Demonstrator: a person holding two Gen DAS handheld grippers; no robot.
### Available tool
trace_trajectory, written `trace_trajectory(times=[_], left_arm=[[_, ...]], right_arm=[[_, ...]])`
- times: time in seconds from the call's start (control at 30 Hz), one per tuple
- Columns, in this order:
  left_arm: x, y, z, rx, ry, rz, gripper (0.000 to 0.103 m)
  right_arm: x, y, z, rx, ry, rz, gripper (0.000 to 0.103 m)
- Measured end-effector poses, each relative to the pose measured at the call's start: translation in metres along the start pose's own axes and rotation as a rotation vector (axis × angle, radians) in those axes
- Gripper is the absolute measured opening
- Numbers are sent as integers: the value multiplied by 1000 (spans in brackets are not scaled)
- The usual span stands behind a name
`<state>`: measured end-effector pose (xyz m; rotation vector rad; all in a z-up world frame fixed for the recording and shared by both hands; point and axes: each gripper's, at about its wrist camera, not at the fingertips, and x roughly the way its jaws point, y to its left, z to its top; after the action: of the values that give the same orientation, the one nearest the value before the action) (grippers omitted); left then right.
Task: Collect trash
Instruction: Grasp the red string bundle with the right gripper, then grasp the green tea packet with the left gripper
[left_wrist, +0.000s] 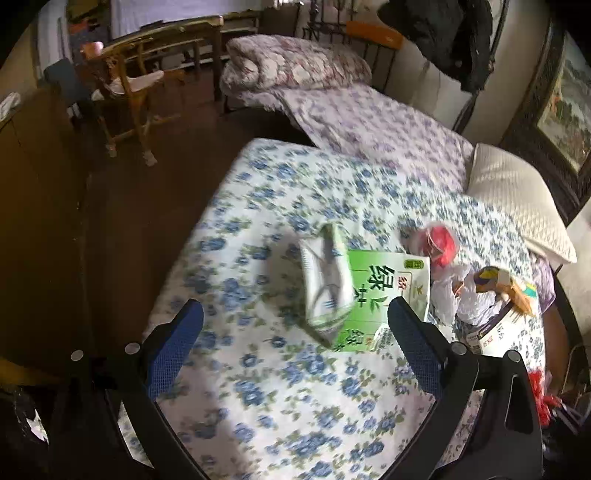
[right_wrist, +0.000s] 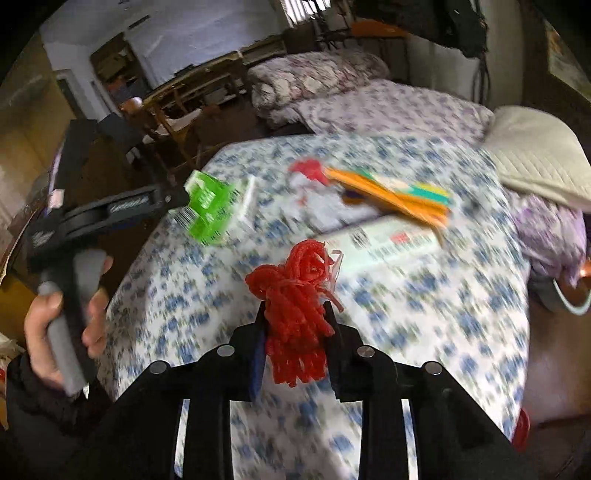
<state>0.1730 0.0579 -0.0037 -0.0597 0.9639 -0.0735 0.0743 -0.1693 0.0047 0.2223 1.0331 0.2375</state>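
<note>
- Blue-flowered bedsheet (left_wrist: 258, 369) covers the bed where the trash lies, and both views are blurred by motion.
- Right claw (right_wrist: 295, 314) has its jaws pressed close on a red bundle of netting (right_wrist: 295, 317); the bundle hangs between them above the sheet.
- Left claw (left_wrist: 295, 321) is wide open and holds nothing; a green carton (left_wrist: 373, 295) lies just ahead of it, between the finger lines, with a pale crumpled wrapper (left_wrist: 325, 280) on top.
- Further ahead and to the right of the left claw lie a red cup in clear plastic (left_wrist: 437, 242), a white bag (left_wrist: 469, 295) and an orange and yellow packet (left_wrist: 509, 286).
- My judgement: one piece is already picked up and the carton is next. The left claw should go forward and down, then close on the carton's edge.
- No bin or trash bag for the bundle is visible in either view.
- In the right view the left claw's tips are hidden against the carton, so I cannot tell whether they touch it.
</note>
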Motion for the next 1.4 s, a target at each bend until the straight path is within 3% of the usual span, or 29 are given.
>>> trace_trajectory(times=[0.13,0.5,0.63,0.83,0.97,1.03,1.4], left_arm=[[23,-10,2,41,14,60,96],[40,4,3,-69,33,7,94],[45,4,2,-83,52,-29,75],[47,5,2,-101,48,-72,64],[46,4,3,-105,38,-111,37],[46,2,3,-98,34,-131,8],[20,12,6,-150,-37,-191,8]], right_arm=[[-11,-8,-7,23,7,15,28],[-26,-5,-8,16,-10,-6,31],[-23,-1,-7,12,-2,-8,31],[-22,6,-6,-1,4,-9,31],[-22,9,-6,-4,5,-7,31],[-23,9,-7,-4,4,-7,31],[-28,0,-12,28,-5,-32,31]])
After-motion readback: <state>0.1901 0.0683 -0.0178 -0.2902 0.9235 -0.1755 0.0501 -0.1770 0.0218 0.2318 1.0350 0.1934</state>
